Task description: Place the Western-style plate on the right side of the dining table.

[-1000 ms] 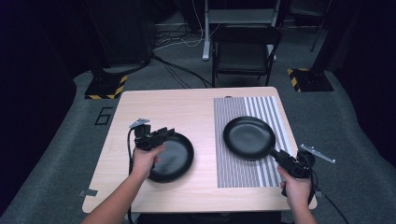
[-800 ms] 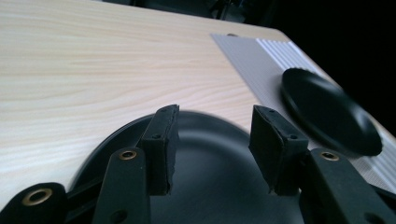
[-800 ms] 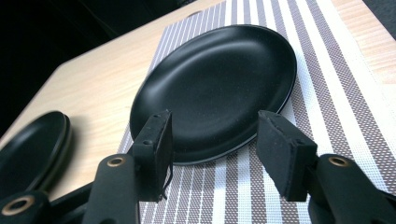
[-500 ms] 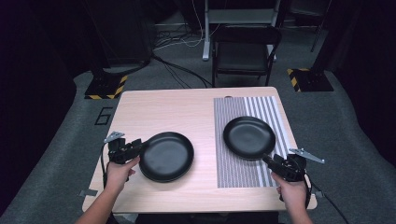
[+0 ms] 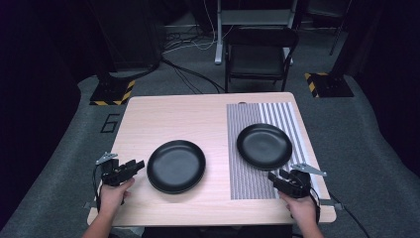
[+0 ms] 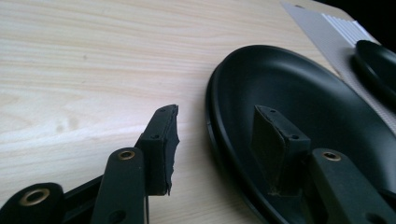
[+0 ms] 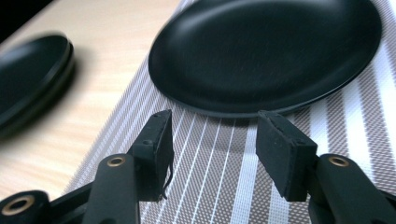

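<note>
Two black plates lie on the wooden table. One plate sits on bare wood left of centre; its rim looks doubled in the right gripper view. The other plate rests on a grey-and-white striped mat. My left gripper is open just off the left plate's rim, with no pad pressing on it. My right gripper is open low over the mat, a little short of the right plate's near edge.
A dark chair stands behind the table's far edge, with cables on the floor beside it. Yellow-and-black striped stand feet sit at both far corners. Both hands are near the table's front edge.
My left hand has drawn back from over the left plate, moving left and toward the front edge. My right hand has shifted slightly left and lower. Neither plate has moved.
</note>
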